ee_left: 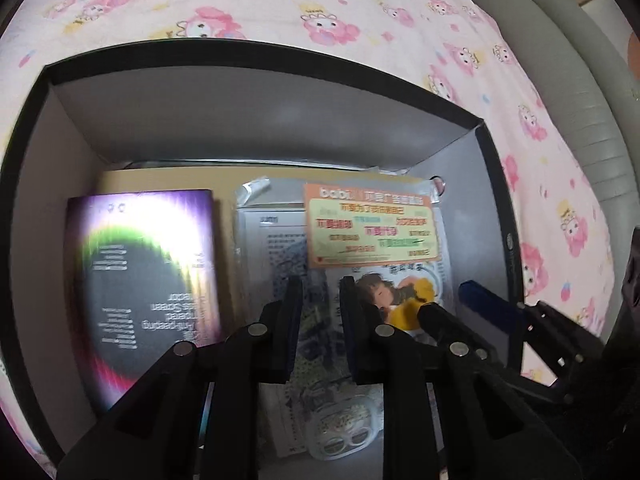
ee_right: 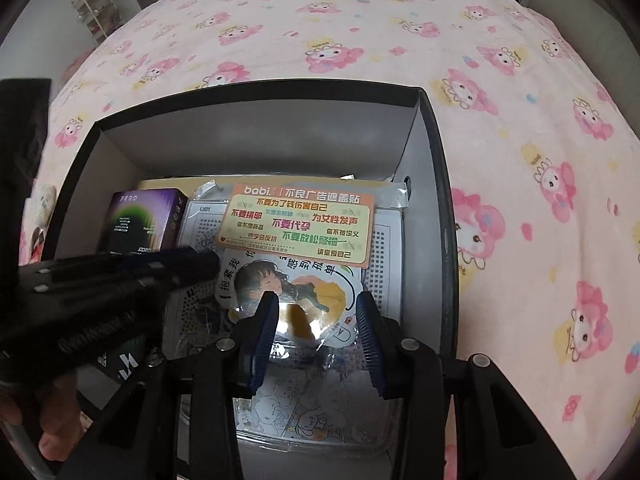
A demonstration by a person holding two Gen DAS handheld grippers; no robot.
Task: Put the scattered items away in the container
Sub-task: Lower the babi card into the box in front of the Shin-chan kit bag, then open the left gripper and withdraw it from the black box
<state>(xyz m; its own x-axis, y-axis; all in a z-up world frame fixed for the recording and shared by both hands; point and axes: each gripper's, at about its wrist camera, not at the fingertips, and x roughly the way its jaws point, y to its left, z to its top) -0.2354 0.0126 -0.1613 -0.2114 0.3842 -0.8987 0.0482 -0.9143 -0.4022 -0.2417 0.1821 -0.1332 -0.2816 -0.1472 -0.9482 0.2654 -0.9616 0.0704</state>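
Note:
A black box with grey inner walls (ee_left: 248,120) (ee_right: 256,140) sits on the pink bedspread. Inside lie a purple screen-protector box (ee_left: 148,280) (ee_right: 142,220), an orange sticker card (ee_left: 368,224) (ee_right: 296,220), a round sticker of a sleeping girl (ee_left: 396,296) (ee_right: 288,284) and clear plastic packets (ee_right: 320,412). My left gripper (ee_left: 320,300) hovers inside the box with jaws apart and nothing between them. My right gripper (ee_right: 316,320) is open above the girl sticker. Each gripper shows in the other's view: the right one (ee_left: 492,308), the left one (ee_right: 120,276).
The pink cartoon-print bedspread (ee_right: 400,40) surrounds the box. A grey padded edge (ee_left: 568,80) runs along the bed's right side. A small shelf (ee_right: 96,8) stands beyond the bed at far left.

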